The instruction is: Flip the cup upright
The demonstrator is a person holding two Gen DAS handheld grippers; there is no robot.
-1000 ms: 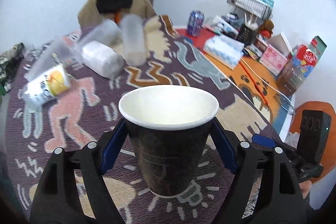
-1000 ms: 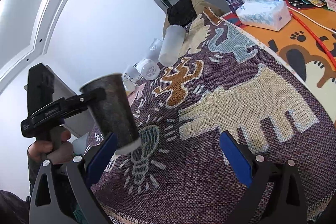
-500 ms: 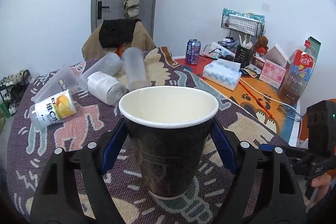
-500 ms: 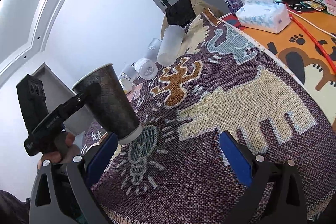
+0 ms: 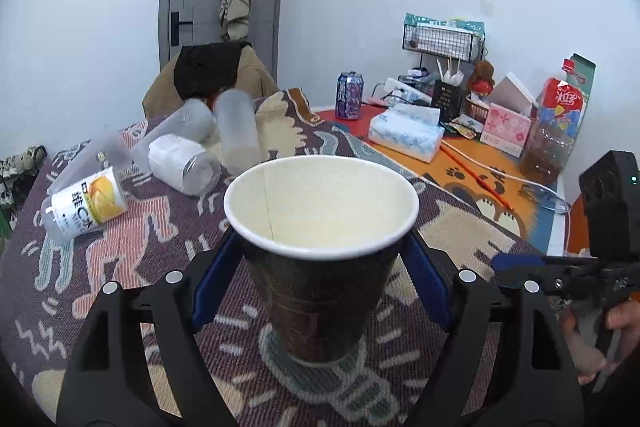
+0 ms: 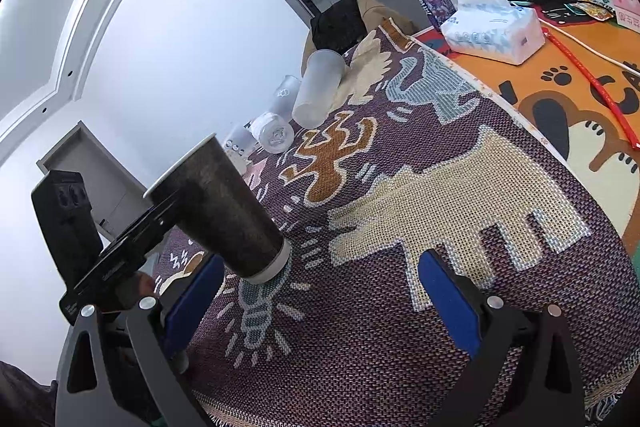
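A dark paper cup [image 5: 320,275] with a white rim and cream inside stands mouth up, held between the blue pads of my left gripper [image 5: 320,283], which is shut on it. Its base sits on or just above the patterned cloth [image 5: 132,251]. In the right wrist view the same cup [image 6: 224,215] is at the left, with the left gripper around it. My right gripper [image 6: 316,307] is open and empty, hovering over the cloth to the right of the cup; it also shows in the left wrist view [image 5: 560,271].
Several clear plastic cups and bottles [image 5: 188,155] lie on their sides at the far side of the cloth. A tissue pack [image 5: 406,133], a drink can [image 5: 349,95], a large bottle [image 5: 552,131] and small boxes stand on the orange mat [image 5: 472,167] at right.
The left gripper has tilted level and lowered the cup toward the cloth, still holding it mouth up. The right gripper has stayed open and nearly still.
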